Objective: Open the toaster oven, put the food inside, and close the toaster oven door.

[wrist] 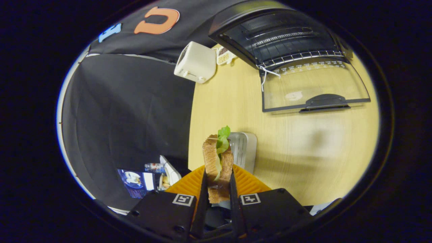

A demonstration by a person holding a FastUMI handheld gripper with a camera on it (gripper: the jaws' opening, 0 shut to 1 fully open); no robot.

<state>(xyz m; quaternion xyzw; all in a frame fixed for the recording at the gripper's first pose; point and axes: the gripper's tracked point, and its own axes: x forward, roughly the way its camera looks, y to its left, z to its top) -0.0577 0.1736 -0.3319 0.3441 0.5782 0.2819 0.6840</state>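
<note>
Your gripper (218, 184) is closed on the sandwich (217, 165), one finger pressed against each slice of toasted bread, so the sandwich stands on edge between them. A leaf of green lettuce (223, 139) sticks out of its far end. Under the fingers and the sandwich lies an orange ribbed plate (249, 182), near the edge of the pale wooden table (303, 162). Just beyond the sandwich, touching the plate's far side as far as you can tell, sits a small silver ribbed tray (243, 150).

Well ahead of the fingers and off to the right stands the toaster oven (280, 37). Its glass door (314, 86) is folded all the way down, flat toward you, with the dark handle (324, 102) at its near edge. The wire rack (297, 57) shows inside the dark cavity, and a white cord (266, 76) hangs at the door's left hinge.

To the left of the oven, at the table's far corner, a white slot toaster (195, 62) stands, with a small patterned item (224, 55) just beside it.
</note>
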